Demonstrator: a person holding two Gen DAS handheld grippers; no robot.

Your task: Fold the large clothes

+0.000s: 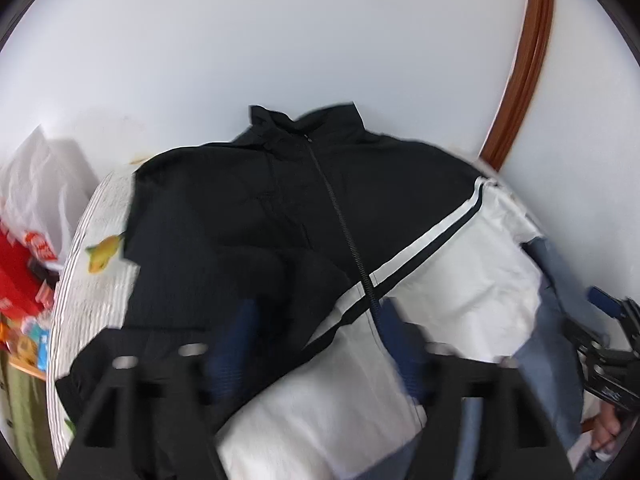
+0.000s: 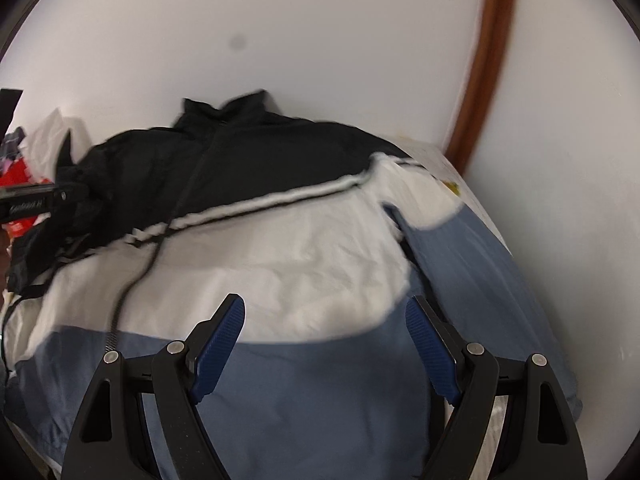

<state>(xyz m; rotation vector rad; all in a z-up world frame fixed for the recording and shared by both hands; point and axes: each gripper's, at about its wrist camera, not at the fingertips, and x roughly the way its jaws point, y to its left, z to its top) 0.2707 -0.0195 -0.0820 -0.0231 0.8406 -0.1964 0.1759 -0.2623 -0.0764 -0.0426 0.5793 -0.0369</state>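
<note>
We carry two black plastic grippers: the left gripper (image 1: 316, 320) and right gripper (image 2: 325, 320), each with ribbed blue finger pads (image 2: 222, 344), silver pivot screws, triangular cut-outs.

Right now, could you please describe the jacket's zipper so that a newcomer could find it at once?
Start at the big jacket spread over the table by the white wall. From its black collar, the dark zipper runs down the front, the only thin toothed line crossing the black panel into the white.
</note>
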